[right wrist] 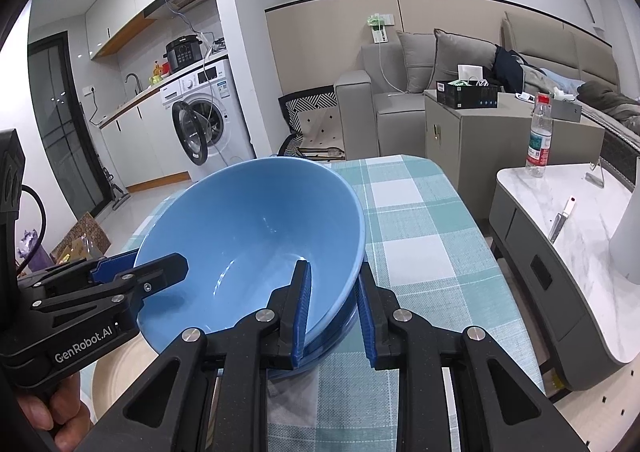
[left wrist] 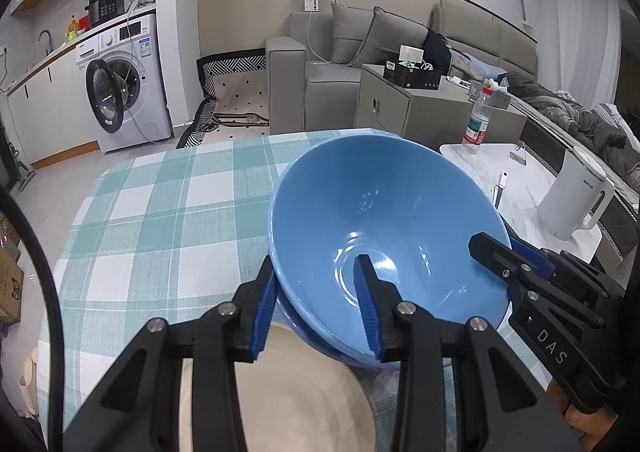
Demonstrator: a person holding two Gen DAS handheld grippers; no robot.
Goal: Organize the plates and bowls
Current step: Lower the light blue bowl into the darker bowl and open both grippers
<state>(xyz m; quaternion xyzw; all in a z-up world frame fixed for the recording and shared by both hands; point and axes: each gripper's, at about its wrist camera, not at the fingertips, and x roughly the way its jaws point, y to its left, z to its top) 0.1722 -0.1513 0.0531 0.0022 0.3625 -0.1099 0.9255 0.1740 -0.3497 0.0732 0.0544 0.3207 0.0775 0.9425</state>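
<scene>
Only left view shows kettle (left wrist: 574, 198), blue bowl (left wrist: 384, 228)

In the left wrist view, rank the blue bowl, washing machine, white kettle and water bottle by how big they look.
1. blue bowl, nearest the camera, so enlarged
2. washing machine
3. white kettle
4. water bottle

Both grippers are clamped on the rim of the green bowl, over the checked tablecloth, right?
Not quite: the bowl is blue, as both wrist views show. The rest holds: the left gripper and right gripper each clamp its rim over the checked tablecloth.
</scene>
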